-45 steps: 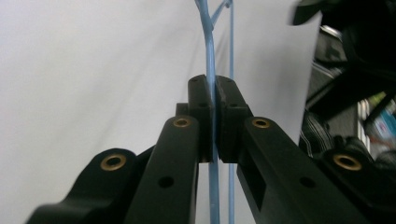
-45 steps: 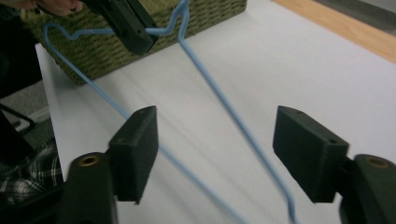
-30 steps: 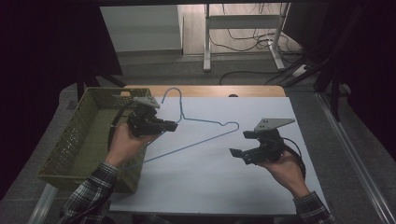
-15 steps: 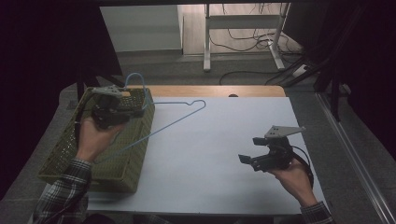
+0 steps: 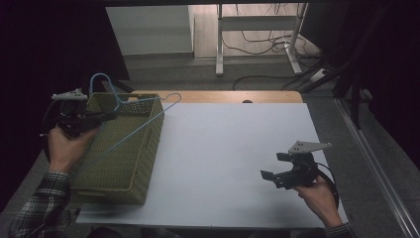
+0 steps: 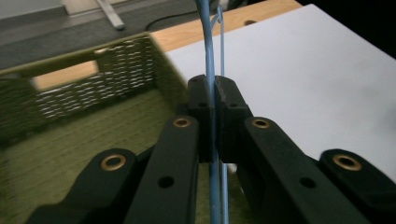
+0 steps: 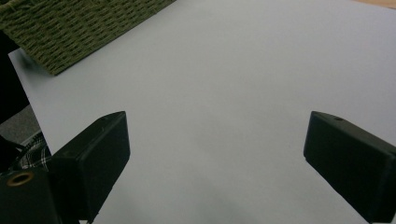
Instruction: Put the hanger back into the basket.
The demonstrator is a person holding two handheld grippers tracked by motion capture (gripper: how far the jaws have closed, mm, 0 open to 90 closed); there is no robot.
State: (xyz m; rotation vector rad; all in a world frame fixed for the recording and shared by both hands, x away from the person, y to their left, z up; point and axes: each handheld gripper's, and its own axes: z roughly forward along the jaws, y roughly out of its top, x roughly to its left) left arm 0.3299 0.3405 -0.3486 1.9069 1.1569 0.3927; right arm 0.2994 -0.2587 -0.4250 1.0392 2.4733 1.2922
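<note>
Left gripper [image 5: 101, 117]: it was over the far left corner of the basket, pointing across toward the table's middle, with the person's left hand [image 5: 67, 144] wrapped around its body.
Left jaws: they were clamped tight on the blue wire of the hanger; in the left gripper view the two pads [image 6: 201, 100] met with the wire pinched between them.
Hanger [image 5: 141, 123]: a thin blue wire one, held up in the air above the basket, tilted, with its hook [image 5: 99, 82] curling up past the far rim and its long arm slanting down over the basket's inside.
Hanger, close up [image 6: 208, 56]: two strands ran side by side up out of the jaws toward the wooden table edge.
Basket [image 5: 143, 148]: an olive woven one, sitting at the left end of the white sheet, partly overhanging it.
White sheet [image 5: 223, 158]: it covered most of the table, bare between the basket and the right hand.
Right gripper [image 5: 272, 171]: it was low over the near right part of the sheet, well apart from the basket, aimed leftward.
Right jaws: they stood wide apart and had just been opening further, with bare sheet between them in the right gripper view [image 7: 217, 154].
Right hand [image 5: 317, 193]: it gripped the tool from the near side, its cable looping by the wrist.
</note>
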